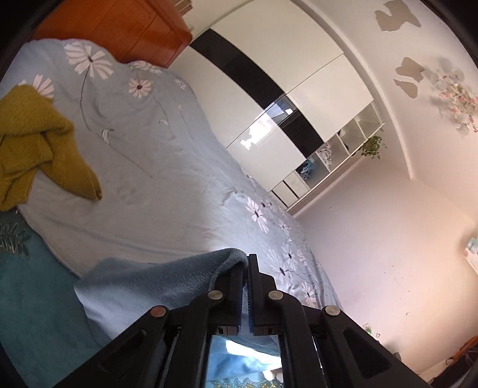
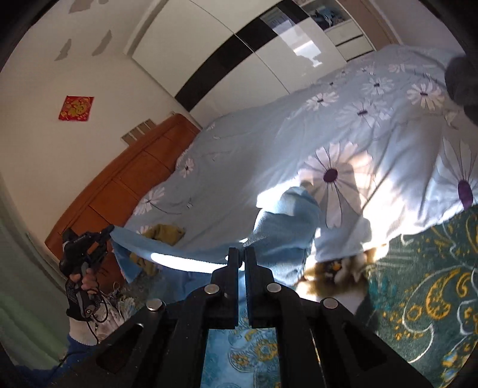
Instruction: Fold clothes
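Both grippers were clamped on the same light blue fleece garment (image 2: 280, 226), one at each end of its top edge. Left gripper (image 1: 245, 262) had its jaws together on a corner of the fleece, the cloth draping away to the left below it. Right gripper (image 2: 242, 253) was likewise closed on a bunched bit of the fabric. From the right wrist view the left gripper (image 2: 109, 231) showed at the far end of the garment, person's hand (image 2: 85, 280) on its handle, with the edge strung between the two tools and sagging in the middle.

Likely reason for the two-point hold: get the piece off the bed, let it hang flat, so it can be laid out square for a fold. The garment hung above the near edge of the floral duvet (image 1: 155, 167) and the teal patterned blanket (image 2: 433, 283).

An olive-yellow knit (image 1: 38, 143) lay crumpled further up the bed, well apart, not yet folded. Wooden headboard (image 1: 125, 27) behind it.

Fold itself not started, by my read; this was the lift-and-spread step.
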`<state>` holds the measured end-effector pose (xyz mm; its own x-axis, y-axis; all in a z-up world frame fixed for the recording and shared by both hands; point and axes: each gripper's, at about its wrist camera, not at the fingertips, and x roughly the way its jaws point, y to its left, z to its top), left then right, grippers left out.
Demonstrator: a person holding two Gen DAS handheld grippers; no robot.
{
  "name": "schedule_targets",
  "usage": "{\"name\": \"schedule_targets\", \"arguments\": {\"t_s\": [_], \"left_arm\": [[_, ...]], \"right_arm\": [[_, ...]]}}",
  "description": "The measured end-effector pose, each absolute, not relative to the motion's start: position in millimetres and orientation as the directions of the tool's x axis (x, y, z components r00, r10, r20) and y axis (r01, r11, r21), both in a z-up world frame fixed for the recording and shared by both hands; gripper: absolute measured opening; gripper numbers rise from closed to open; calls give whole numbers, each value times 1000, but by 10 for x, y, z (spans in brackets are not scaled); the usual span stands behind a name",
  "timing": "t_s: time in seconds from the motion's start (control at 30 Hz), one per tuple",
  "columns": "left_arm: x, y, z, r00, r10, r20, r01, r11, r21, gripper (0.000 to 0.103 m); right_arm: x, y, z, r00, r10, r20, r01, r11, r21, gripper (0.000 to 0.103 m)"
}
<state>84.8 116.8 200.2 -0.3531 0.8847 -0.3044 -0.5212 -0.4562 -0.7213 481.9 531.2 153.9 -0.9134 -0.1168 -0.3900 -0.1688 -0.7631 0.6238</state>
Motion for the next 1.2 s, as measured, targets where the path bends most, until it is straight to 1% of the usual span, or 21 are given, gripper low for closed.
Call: {"name": "schedule_targets", "arguments": {"t_s": [0.13, 0.2, 0.27, 0.33, 0.4, 0.53, 0.6, 0.67, 0.73, 0.8, 0.9, 1.0, 1.03, 1.07, 1.1, 1.2], "left_arm": [[1044, 955, 2417, -365, 897, -250, -593, -431, -680, 3], [1131, 888, 2600, -364, 903, -228, -625, -418, -659, 3], [1201, 864, 2706, -368, 903, -220, -648, -419, -636, 3], [1252, 882, 2736, -376, 898, -228, -663, -432, -611, 3], [1244, 918, 2704, -363, 904, -227, -660, -421, -622, 3], [1160, 871, 2626, -372, 897, -237, -643, -433, -632, 3], [1111, 817, 2609, -383, 891, -245, -633, -446, -633, 3], [1085, 763, 2581, -394, 883, -257, -627, -462, -627, 3], [1059, 714, 2541, -404, 874, -270, -618, -478, -624, 3], [1026, 675, 2476, -411, 867, -281, -604, -490, -629, 3], [993, 615, 2371, -417, 859, -295, -580, -502, -642, 3], [959, 547, 2279, -424, 853, -305, -554, -511, -657, 3], [953, 511, 2265, -427, 852, -302, -548, -510, -664, 3], [947, 475, 2252, -430, 852, -299, -541, -509, -670, 3], [941, 439, 2239, -433, 851, -296, -534, -507, -676, 3], [959, 332, 2255, -437, 851, -292, -538, -507, -673, 3]], "right_arm": [[4920, 5271, 2146, -953, -72, -293, -111, -819, 563, 0], [4981, 5234, 2404, -961, -42, -274, -111, -846, 521, 0], [5021, 5174, 2540, -959, -27, -281, -112, -877, 468, 0], [4987, 5080, 2471, -945, -40, -323, -115, -887, 447, 0], [4929, 5004, 2317, -923, -52, -382, -126, -895, 428, 0], [4697, 4899, 1600, -818, -72, -571, -191, -902, 388, 0], [4622, 4918, 1186, -756, -42, -653, -262, -895, 362, 1], [4552, 4991, 800, -704, -63, -707, -317, -863, 393, 9], [4484, 5045, 517, -684, -89, -724, -347, -834, 430, 38], [4428, 5052, 368, -689, -104, -718, -359, -811, 462, 44], [4322, 5070, 195, -676, -119, -727, -400, -770, 498, 46], [4296, 5070, 167, -702, -105, -705, -420, -738, 528, 47], [4302, 5078, 168, -712, -124, -691, -415, -720, 557, 42], [4310, 5086, 171, -722, -142, -677, -409, -702, 583, 34], [4335, 5100, 195, -733, -157, -662, -398, -691, 604, 21], [4438, 5150, 328, -775, -193, -602, -346, -667, 660, 19]]}}
